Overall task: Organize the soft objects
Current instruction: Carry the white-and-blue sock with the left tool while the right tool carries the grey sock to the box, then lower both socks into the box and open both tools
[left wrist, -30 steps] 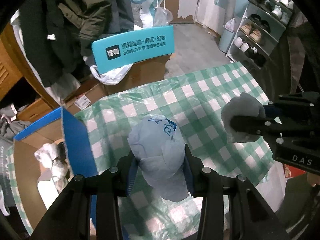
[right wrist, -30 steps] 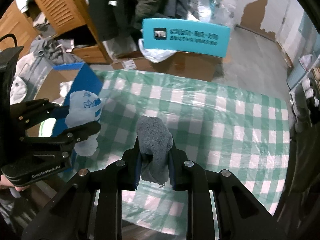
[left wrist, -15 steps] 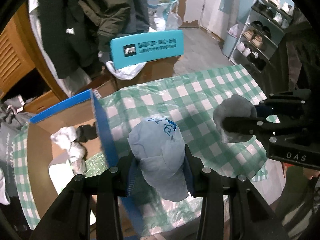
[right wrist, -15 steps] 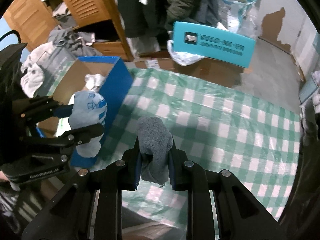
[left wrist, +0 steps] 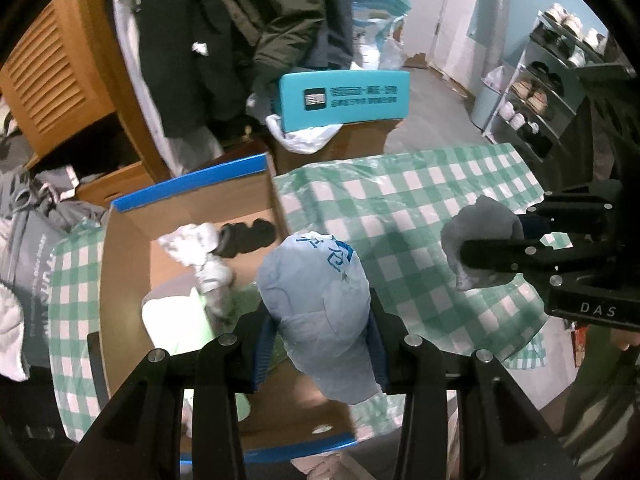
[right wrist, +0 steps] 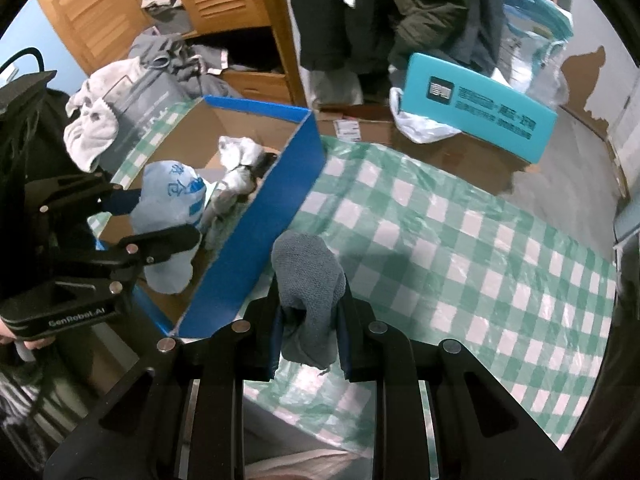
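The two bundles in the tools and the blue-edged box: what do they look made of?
Pale blue bundle: thin crinkly plastic film, faintly glossy, printed. Grey bundle: knitted fabric, matte, visible weave, likely a sock. Box: corrugated cardboard, brown inside, smooth blue outside.

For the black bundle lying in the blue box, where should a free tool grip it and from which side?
Grip the black bundle across its narrow width, coming straight down from above. It lies low on the box floor, with walls around it and white cloth touching its left end.

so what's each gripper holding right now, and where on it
The left gripper is pinching a pale blue plastic bag bundle around its lower half. The right gripper is clamped on a grey sock at its lower part.
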Demonstrator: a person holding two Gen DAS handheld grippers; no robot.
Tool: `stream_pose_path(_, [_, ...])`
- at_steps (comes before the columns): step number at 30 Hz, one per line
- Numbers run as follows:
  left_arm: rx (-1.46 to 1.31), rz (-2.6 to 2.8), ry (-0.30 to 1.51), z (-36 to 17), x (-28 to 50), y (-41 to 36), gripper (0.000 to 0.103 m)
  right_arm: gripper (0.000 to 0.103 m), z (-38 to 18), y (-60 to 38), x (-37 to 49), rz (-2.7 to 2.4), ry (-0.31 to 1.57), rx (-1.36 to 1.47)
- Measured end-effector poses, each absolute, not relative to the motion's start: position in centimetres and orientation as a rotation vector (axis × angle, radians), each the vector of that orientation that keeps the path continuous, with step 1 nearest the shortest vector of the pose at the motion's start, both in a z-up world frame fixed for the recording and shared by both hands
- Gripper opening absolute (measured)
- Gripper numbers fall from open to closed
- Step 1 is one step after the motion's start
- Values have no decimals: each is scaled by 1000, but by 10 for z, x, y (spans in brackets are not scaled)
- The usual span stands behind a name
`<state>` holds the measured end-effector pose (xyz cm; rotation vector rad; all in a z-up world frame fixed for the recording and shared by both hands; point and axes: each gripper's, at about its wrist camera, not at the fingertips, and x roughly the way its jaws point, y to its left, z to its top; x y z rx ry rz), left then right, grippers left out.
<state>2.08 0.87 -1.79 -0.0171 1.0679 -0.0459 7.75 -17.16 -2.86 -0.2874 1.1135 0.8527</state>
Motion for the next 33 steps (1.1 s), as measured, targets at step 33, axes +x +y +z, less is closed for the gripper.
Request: stream_pose_path(33, [-198,125,1121,-58,4,122,45,22,-53,-31,60,985,1188,-373])
